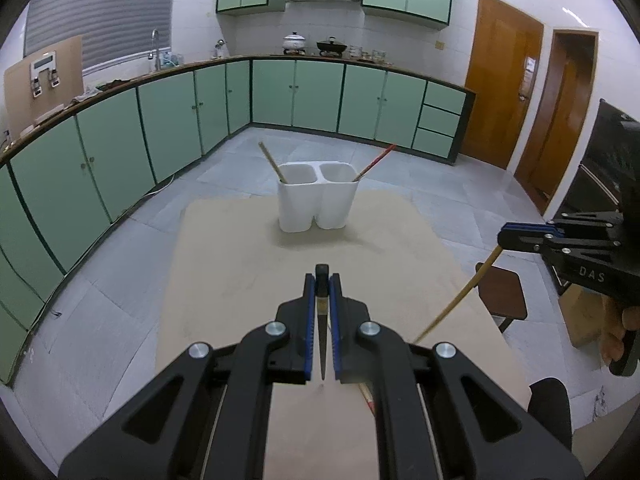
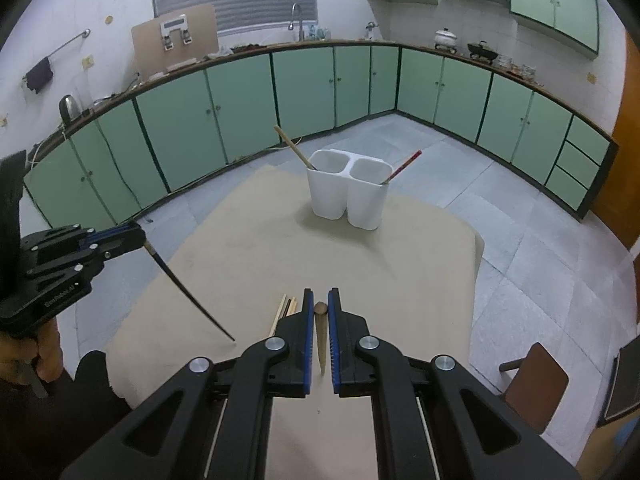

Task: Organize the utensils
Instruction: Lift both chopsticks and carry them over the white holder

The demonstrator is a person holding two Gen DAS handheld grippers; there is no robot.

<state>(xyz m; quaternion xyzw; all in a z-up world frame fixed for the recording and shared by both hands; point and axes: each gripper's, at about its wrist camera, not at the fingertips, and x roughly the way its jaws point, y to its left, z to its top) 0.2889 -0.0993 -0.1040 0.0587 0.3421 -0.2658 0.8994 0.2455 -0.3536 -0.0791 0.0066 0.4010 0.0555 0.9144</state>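
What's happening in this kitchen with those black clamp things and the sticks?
A person is sorting chopsticks with a hand-held clamp in each hand. The left gripper is shut on a dark chopstick, and the right gripper is shut on a light wooden chopstick, both lifted above the table. The white two-cup holder already has one chopstick in each cup. A few more chopsticks lie on the table.

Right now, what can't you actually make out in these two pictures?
- White holder: the lower ends of the two chopsticks standing in it, hidden by its walls in both views.
- Loose chopsticks on the table: mostly covered by the right gripper in the right wrist view.
- Dark chopstick in the left gripper: its clamped part is hidden by the pads.
- Items on the far counter: too small to identify.
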